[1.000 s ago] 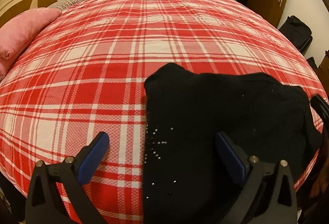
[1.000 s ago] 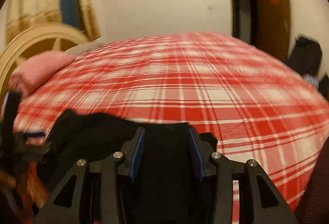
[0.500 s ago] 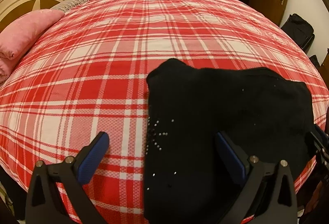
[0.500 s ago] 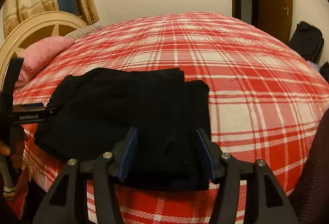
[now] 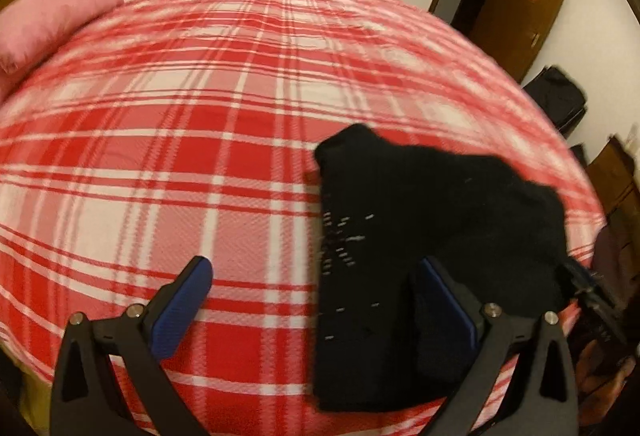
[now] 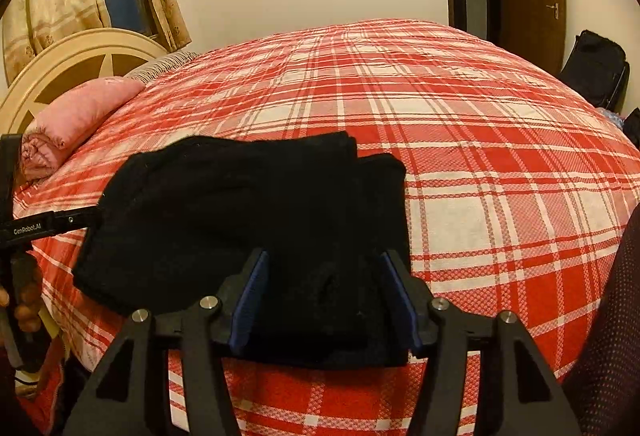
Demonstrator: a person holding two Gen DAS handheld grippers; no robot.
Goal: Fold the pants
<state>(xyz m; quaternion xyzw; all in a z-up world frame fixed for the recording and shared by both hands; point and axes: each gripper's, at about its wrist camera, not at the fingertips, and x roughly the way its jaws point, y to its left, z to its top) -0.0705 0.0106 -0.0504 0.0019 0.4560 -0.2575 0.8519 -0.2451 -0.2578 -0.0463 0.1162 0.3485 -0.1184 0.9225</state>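
Left gripper [image 5: 316,300], jaws wide and empty, straddles the left edge of the folded black pants [image 6: 248,220] near the bed's [image 6: 500,163] front edge; right gripper [image 6: 324,300], jaws apart and unclamped, stands over their right end, long axis left–right.

The pants [image 6: 248,220] are black and lie folded into a compact, roughly rectangular bundle near the close edge of the bed [image 6: 460,139], on its red-and-white plaid cover. The fabric is stacked in several layers: an upper layer ends in a straight edge, and beside it a lower layer shows a stepped corner on the right side. In the left wrist view the pants [image 5: 420,244] show small pale sparkling dots scattered along their left portion. That view is motion-blurred, so finer detail cannot be made out.
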